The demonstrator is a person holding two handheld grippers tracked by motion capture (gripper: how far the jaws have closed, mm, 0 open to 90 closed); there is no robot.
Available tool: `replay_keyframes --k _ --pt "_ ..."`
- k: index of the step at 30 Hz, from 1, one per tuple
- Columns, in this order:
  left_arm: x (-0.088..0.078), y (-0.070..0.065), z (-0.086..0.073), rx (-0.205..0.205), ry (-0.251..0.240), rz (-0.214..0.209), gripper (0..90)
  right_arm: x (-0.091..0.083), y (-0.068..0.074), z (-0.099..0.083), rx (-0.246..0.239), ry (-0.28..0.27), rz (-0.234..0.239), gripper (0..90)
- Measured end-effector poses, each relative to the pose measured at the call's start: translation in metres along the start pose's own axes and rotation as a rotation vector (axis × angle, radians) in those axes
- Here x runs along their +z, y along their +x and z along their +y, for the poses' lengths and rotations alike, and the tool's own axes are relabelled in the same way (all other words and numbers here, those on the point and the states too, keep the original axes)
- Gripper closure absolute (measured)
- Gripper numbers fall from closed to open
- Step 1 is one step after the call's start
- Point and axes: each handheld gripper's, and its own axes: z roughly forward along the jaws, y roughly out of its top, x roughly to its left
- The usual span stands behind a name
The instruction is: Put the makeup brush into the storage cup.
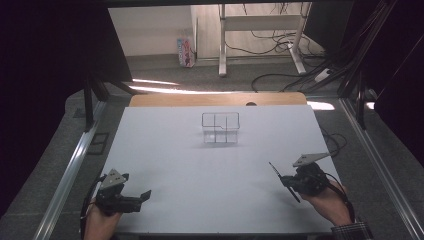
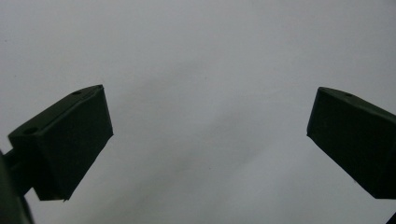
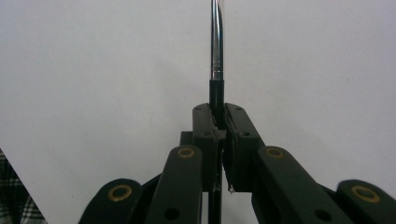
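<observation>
The right gripper (image 1: 287,181) sits near the right front corner of the white table (image 1: 210,165), held in the person's right hand (image 1: 327,205), whose wrist ends in a checked sleeve (image 1: 352,231). Its jaws are pressed together on a thin pen-like stick (image 1: 284,181), dark with a silver metal section; in the right gripper view the stick (image 3: 216,51) rises straight out from between the closed fingers (image 3: 243,135), black where they grip it and shiny steel beyond, running on past the top edge. In the high view the stick pokes out on both sides of the jaws, one end slanting away toward the table's middle and the other back toward the person. A grey three-cornered plate (image 1: 310,159) stands on top of this gripper. The left gripper (image 1: 145,195) rests near the left front corner, held in the left hand (image 1: 100,222), with its own grey plate (image 1: 113,178) on top. In the left gripper view its fingers (image 2: 70,140) stand wide apart with bare white tabletop between them, gripping nothing. Well ahead of both pairs of fingers, toward the far middle of the table, stands a small clear organiser (image 1: 220,127) split into compartments; what they hold cannot be made out.
</observation>
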Motion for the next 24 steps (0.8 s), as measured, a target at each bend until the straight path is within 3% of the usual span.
replay_keyframes --k 13,24 --pt "0.001 -0.001 0.002 0.009 0.005 -0.001 0.7 -0.014 0.002 -0.004 0.030 -0.131 -0.040 83.7" --pt "0.001 -0.001 0.001 0.011 0.006 0.001 0.7 -0.018 0.002 -0.003 0.050 -0.188 -0.034 83.7"
